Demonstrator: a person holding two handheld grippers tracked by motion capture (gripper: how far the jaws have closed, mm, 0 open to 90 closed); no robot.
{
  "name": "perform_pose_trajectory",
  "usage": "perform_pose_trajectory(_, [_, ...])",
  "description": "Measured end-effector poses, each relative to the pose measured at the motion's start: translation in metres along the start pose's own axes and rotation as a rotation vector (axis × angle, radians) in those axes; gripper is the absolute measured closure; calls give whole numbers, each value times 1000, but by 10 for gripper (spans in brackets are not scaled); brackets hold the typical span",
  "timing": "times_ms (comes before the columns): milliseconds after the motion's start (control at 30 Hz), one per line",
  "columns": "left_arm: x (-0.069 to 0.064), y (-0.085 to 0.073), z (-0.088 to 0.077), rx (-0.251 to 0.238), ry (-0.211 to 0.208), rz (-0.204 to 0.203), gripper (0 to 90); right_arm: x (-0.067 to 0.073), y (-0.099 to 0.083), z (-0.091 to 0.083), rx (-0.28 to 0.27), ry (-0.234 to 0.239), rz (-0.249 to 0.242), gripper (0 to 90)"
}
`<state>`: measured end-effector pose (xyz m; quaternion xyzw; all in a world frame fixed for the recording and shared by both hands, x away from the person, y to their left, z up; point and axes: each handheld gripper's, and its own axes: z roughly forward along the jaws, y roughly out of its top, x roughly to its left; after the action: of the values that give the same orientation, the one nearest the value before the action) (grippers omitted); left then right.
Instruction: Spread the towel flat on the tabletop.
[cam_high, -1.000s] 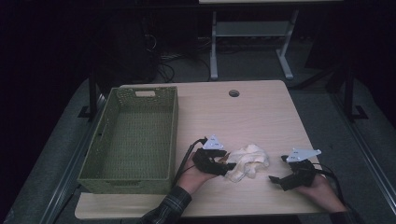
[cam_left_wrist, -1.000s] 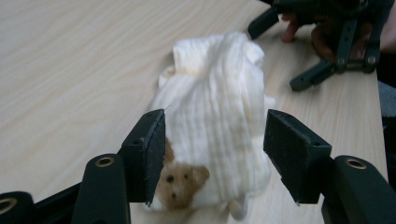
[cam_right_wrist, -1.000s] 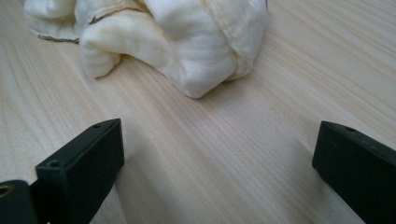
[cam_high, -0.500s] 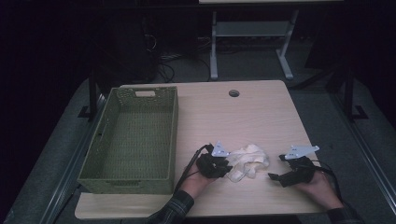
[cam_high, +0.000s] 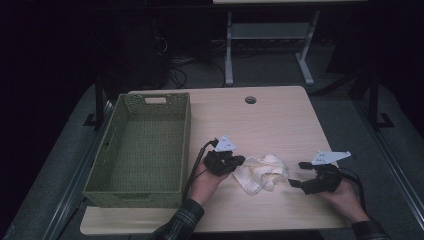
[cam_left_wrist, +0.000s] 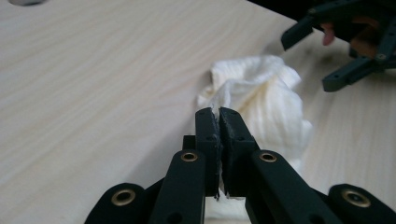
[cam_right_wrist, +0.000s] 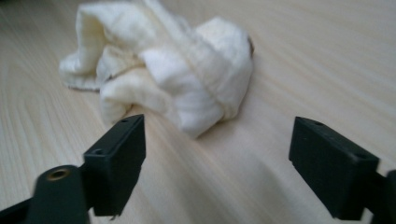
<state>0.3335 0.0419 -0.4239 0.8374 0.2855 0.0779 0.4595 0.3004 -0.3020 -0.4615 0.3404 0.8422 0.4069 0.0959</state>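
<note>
A crumpled cream cloth (cam_high: 262, 172) lies on the wooden table (cam_high: 260, 125) near its front edge. My left gripper (cam_high: 240, 161) sits at the cloth's left edge. In the left gripper view its jaws (cam_left_wrist: 218, 112) have just closed and pinch a fold of the cloth (cam_left_wrist: 261, 93) between the pads. My right gripper (cam_high: 295, 175) rests low on the table just right of the cloth. Its jaws (cam_right_wrist: 219, 128) stand wide and have just been closing a little, with nothing between them. The cloth (cam_right_wrist: 187, 70) lies a short way ahead of them. The right gripper (cam_left_wrist: 308, 60) also appears beyond the cloth.
A green woven basket (cam_high: 187, 145) stands on the left part of the table, close beside my left hand. A round cable hole (cam_high: 250, 100) sits near the table's far edge. A metal stand (cam_high: 270, 35) and cables lie on the floor beyond.
My left gripper has moved right to the cloth's edge and shut on it. The right gripper has stayed nearly in place, its jaws slightly narrower.
</note>
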Motion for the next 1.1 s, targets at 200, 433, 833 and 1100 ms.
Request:
perform_pose_trajectory(200, [6,1,1,-15,29,-21,863,-9,10,-6,-47,32,-6,466])
perform_pose_trajectory(433, [7,1,-1,-24,36,-27,863,-22,18,11,-24,93,6,614])
perform_pose_trajectory(833, [7,3,-3,-37,32,-29,864,-30,26,11,-70,131,11,899])
perform_pose_trajectory(1100, [6,2,-2,-32,32,-29,864,-32,23,19,-42,190,53,724])
